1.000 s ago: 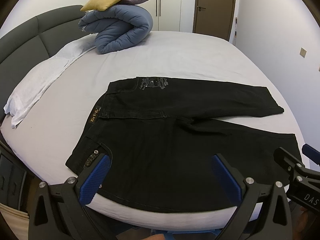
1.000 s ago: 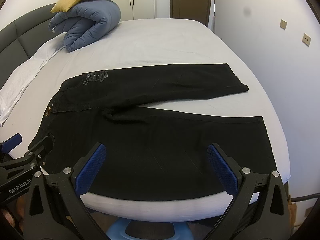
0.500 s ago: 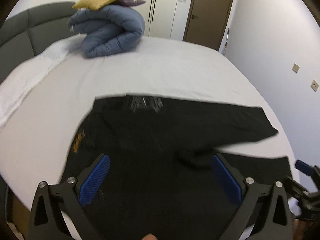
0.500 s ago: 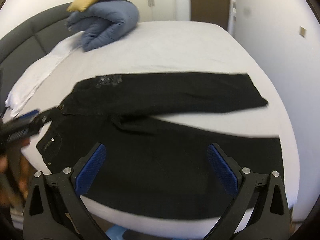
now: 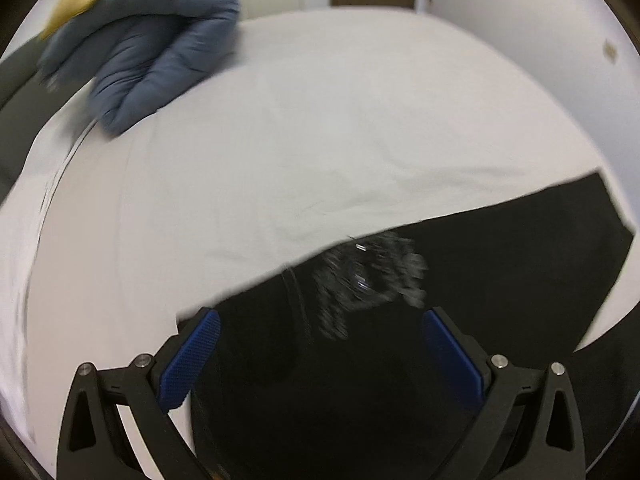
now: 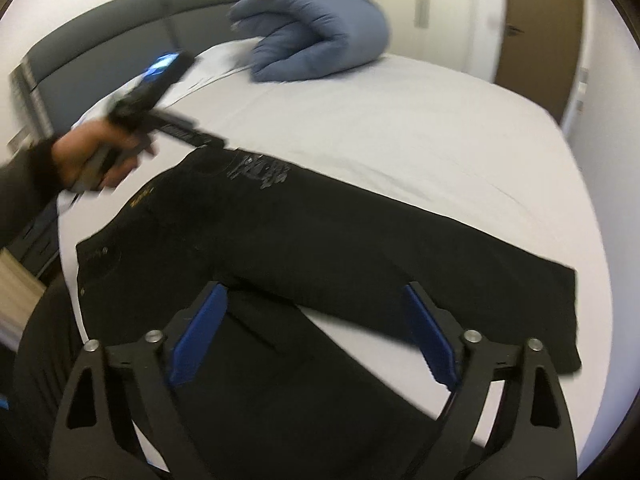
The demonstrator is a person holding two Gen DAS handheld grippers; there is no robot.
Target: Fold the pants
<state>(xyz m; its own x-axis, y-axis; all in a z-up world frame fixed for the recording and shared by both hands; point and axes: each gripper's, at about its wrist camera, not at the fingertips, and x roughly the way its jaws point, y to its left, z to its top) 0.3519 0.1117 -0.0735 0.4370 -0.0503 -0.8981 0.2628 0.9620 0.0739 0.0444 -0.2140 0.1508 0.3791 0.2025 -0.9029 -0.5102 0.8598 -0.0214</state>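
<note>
My left gripper (image 5: 320, 344) hangs with its blue pads spread wide and nothing between them, low over the waistband end of the black pants (image 5: 500, 280), close to the silvery printed patch (image 5: 368, 272) on the seat. The pants lie flat on the white bed (image 5: 320, 120), legs running off to the right. My right gripper (image 6: 316, 332) is also spread wide and holds nothing, above the crotch where the two legs (image 6: 440, 256) part; the far leg stretches across the sheet, the near one runs toward the bed's edge. From this side I see my left hand (image 6: 92, 156) on its handle near the waistband. A rolled blue duvet (image 6: 320, 36) sits by the headboard (image 6: 100, 44), well apart from the pants.
</note>
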